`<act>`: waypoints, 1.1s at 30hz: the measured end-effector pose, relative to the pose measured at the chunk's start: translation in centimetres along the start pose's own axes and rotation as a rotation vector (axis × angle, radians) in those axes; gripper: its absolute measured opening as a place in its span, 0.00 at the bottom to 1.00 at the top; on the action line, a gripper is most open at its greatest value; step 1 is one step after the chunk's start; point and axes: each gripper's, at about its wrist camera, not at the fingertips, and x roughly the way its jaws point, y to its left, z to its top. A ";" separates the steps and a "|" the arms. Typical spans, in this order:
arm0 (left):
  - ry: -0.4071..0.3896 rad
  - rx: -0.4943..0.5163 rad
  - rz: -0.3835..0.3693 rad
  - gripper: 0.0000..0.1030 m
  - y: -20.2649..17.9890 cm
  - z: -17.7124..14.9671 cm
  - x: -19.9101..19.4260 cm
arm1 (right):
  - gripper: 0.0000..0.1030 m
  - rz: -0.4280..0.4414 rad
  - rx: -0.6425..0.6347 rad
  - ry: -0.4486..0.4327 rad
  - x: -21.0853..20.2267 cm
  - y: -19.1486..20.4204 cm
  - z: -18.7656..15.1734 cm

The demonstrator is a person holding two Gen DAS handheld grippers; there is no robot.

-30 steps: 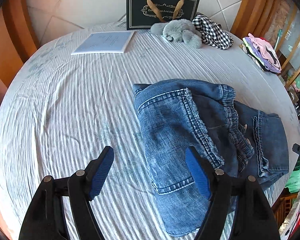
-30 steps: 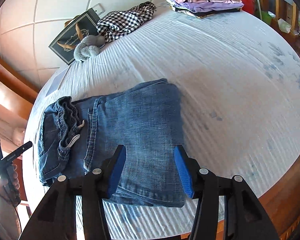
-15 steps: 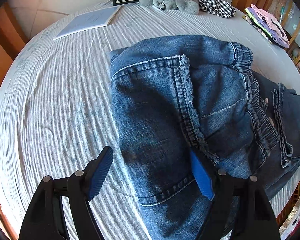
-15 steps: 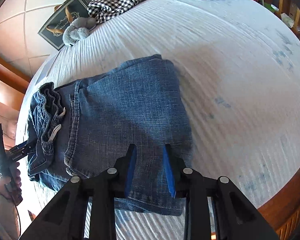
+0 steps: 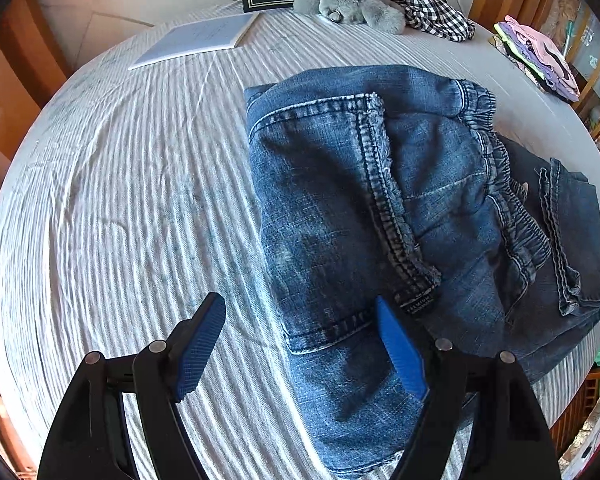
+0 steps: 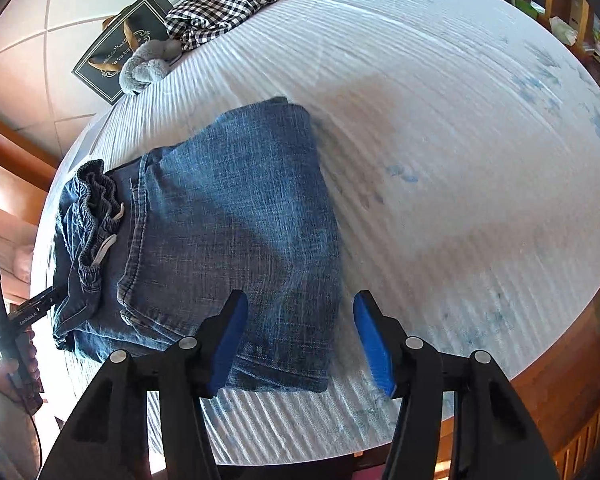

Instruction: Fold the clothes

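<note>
Both claws, left (image 5: 300, 336) wide, right (image 6: 298, 340) opening, hover empty above folded jeans (image 5: 364, 208).

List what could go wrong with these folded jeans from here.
1. The right gripper, its fingers opening, straddles the corner of the folded blue denim jeans; closing may catch only the top layers and undo the fold.
2. The left gripper is open over the jeans' edge; uneven lifting could let the loose elastic waistband spill out.
</note>
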 end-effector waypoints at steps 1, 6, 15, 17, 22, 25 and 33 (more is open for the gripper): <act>-0.014 0.006 0.022 0.76 -0.3 0.0 -0.6 | 0.44 -0.004 -0.022 -0.001 -0.2 0.2 0.4; -0.040 -0.079 0.030 0.76 -2.5 -0.9 -3.2 | 0.41 0.005 -0.207 0.021 -0.9 0.9 3.5; -0.077 -0.316 0.047 0.76 -13.5 -1.5 -4.7 | 0.41 0.237 -0.749 0.112 1.7 2.9 11.1; -0.088 -0.385 0.072 0.76 -17.6 -1.2 -4.2 | 0.41 0.304 -0.890 0.153 2.8 3.4 12.1; -0.029 -0.540 0.114 0.76 -24.7 -1.3 -3.4 | 0.41 0.324 -1.113 0.276 5.8 2.8 12.6; 0.036 -0.583 0.151 0.76 -28.5 -1.7 -2.3 | 0.41 0.330 -1.176 0.332 7.0 2.2 12.8; 0.079 -0.674 0.179 0.78 -32.5 -2.9 -2.7 | 0.58 0.460 -1.288 0.320 5.3 1.5 13.8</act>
